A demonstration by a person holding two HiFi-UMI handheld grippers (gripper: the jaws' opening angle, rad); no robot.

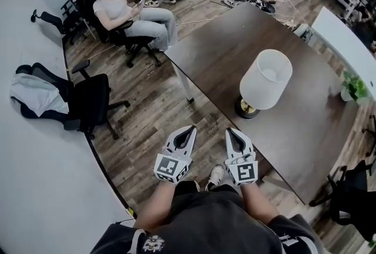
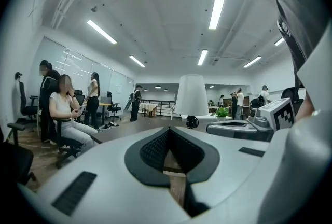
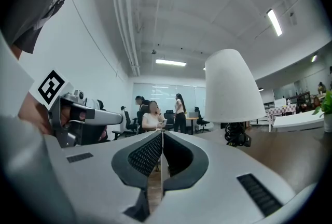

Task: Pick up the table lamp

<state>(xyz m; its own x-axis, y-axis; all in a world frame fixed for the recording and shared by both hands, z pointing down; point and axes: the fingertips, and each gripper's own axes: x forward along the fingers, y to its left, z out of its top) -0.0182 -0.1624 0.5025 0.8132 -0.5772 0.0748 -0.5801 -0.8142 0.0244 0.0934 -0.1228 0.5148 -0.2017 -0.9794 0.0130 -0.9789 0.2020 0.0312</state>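
The table lamp [image 1: 265, 79] stands upright on the dark table [image 1: 229, 41], with a white tapered shade and a dark round base [image 1: 247, 108] with a brass-coloured rim near the table's near edge. My left gripper [image 1: 188, 131] and right gripper [image 1: 234, 133] hover side by side over the floor, just short of that edge, both shut and empty. The lamp is ahead and to the right in the left gripper view [image 2: 192, 96], beyond the shut left gripper [image 2: 168, 130]. It looms closer in the right gripper view [image 3: 232, 88], right of the shut right gripper [image 3: 162, 133].
A person sits in an office chair [image 1: 126, 12] at the upper left. A black chair [image 1: 88, 97] draped with clothing stands to the left. Cables [image 1: 247, 0] lie on the floor beyond the table. A small potted plant [image 1: 352, 88] and a white desk [image 1: 346, 41] are at the right.
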